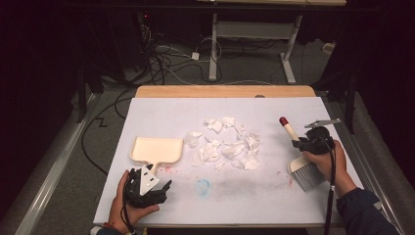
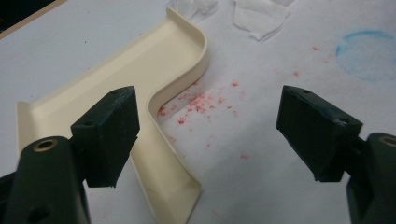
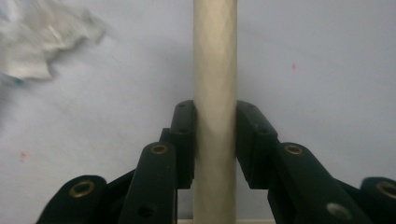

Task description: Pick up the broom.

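pinching the brush handle point(image 3: 215, 93) in the right tool point(image 3: 215, 140), bristles partly hidden, left tool point(image 2: 210, 135) spread over dustpan point(image 2: 140, 70)

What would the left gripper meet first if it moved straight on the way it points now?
Probably the dustpan: its handle lies just ahead, by one of the open jaws of the left gripper. Depth is unclear; the gripper may pass beside the handle onto the white sheet.

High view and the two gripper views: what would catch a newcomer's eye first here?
First the heap of torn white paper scraps in the middle of the white table sheet. Next, the right gripper, shut on the cream brush handle at the table's right side. Then the cream dustpan to the left of the scraps, its handle lying by the open left gripper, untouched.
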Tool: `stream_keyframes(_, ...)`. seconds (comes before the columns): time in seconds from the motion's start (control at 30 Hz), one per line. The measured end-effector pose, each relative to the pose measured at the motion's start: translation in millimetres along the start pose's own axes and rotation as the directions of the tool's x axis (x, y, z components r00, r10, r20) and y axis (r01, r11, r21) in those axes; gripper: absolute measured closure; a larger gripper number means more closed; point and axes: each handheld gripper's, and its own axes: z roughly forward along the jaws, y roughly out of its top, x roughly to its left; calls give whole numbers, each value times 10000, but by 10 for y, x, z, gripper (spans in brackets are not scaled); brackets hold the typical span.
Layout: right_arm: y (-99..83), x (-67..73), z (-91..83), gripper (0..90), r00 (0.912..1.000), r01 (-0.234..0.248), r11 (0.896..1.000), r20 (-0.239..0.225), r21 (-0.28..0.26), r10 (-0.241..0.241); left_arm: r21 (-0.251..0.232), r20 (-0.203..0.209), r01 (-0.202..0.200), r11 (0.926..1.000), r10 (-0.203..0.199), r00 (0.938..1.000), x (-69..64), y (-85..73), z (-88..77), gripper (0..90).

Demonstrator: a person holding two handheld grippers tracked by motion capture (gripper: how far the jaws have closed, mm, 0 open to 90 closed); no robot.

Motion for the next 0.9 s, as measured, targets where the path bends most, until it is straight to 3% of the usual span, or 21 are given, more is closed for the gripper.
stream_keyframes(0.1, 20, 16, -156, 716, 10000, -41, 9962, 7, -869, 42, -182, 68, 77, 9998, -75, 9999, -19, 22, -17, 203)
stream_keyframes(0.23, 42, 60, -355, 716, 10000, -60, 9809, -39, -1942, 54, -366, 182, 96, 9993, -90, 9998, -52, 65, -28, 203)
stream_keyframes(0.37, 66, 103, -542, 716, 9998, -170, 9547, -81, -2969, 153, -649, 424, 211, 9977, -184, 9989, -82, 131, -41, 203)
stream_keyframes(0.4, 73, 115, -579, 716, 9997, -235, 9461, -155, -3231, 195, -803, 591, 210, 9965, -163, 9981, -122, 212, -53, 203)
stream_keyframes(0.47, 98, 146, -649, 716, 9995, -229, 9308, -289, -3648, 133, -1216, 592, -87, 9925, 160, 9981, -160, 312, -63, 218)
stream_keyframes(0.6, 162, 251, -757, 716, 9998, -89, 9047, -172, -4259, 18, -1742, 1061, -43, 9847, 231, 9941, -249, 503, -36, 221)
stream_keyframes(0.63, 179, 282, -771, 716, 9997, -64, 9006, -227, -4347, -38, -1755, 1337, 134, 9844, 103, 9910, -283, 545, -24, 220)
stream_keyframes(0.67, 196, 318, -779, 716, 9996, -60, 8941, -285, -4478, -76, -1755, 1337, 134, 9844, 103, 9910, -283, 545, -24, 220)
stream_keyframes(0.8, 233, 432, -800, 716, 9993, 11, 8821, -334, -4711, -191, -1977, 1605, -159, 9801, 484, 9859, -426, 727, 45, 218)
stream_keyframes(0.87, 251, 536, -793, 716, 9987, -21, 8673, -451, -4978, -235, -2013, 1528, -433, 9786, 750, 9854, -510, 817, 88, 207)
stream_keyframes(0.9, 251, 536, -793, 716, 9987, -21, 8673, -451, -4978, -235, -2066, 1551, -577, 9767, 909, 9837, -556, 857, 110, 207)
